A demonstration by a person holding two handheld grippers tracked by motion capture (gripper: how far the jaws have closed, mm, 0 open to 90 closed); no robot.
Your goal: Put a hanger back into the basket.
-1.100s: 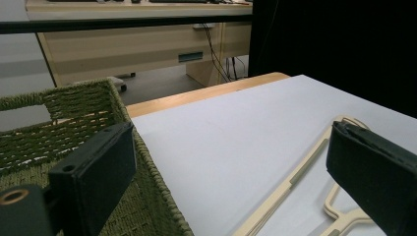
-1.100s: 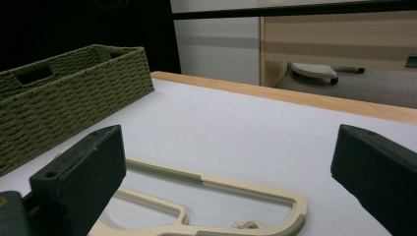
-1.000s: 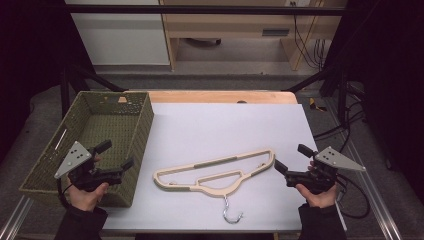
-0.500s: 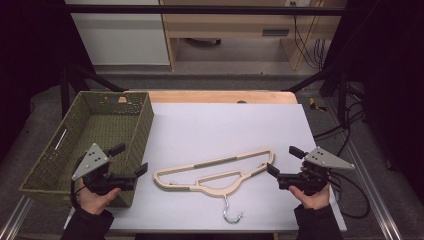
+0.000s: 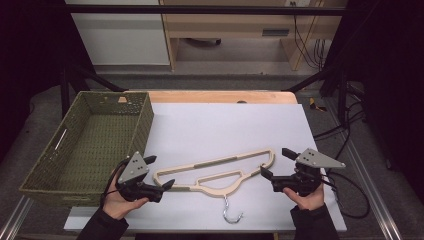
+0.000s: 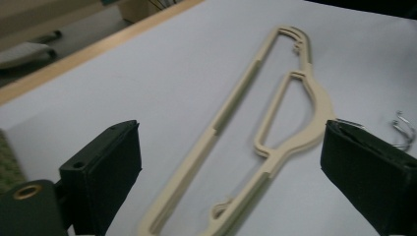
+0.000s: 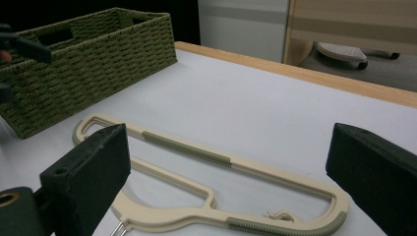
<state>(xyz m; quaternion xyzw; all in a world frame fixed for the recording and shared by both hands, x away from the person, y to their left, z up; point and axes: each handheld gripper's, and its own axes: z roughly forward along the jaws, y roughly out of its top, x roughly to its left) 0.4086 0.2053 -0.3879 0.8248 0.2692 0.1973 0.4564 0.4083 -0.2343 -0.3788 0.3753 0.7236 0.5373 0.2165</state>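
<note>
A dim room surrounds the table [image 5: 225,125], whose white top has a bare wooden strip along its far edge; pale cabinets and cables (dark against the floor) stand beyond. A green woven basket [image 5: 87,140] sits on the table's left side. The beige hanger [image 5: 215,172] lies flat at the near middle, its metal hook [image 5: 231,212] pointing toward the person. The left hand-held gripper [image 5: 162,172] has its jaws apart at the hanger's left end; the right hand-held gripper [image 5: 272,162] has its jaws apart near the right end.
</note>
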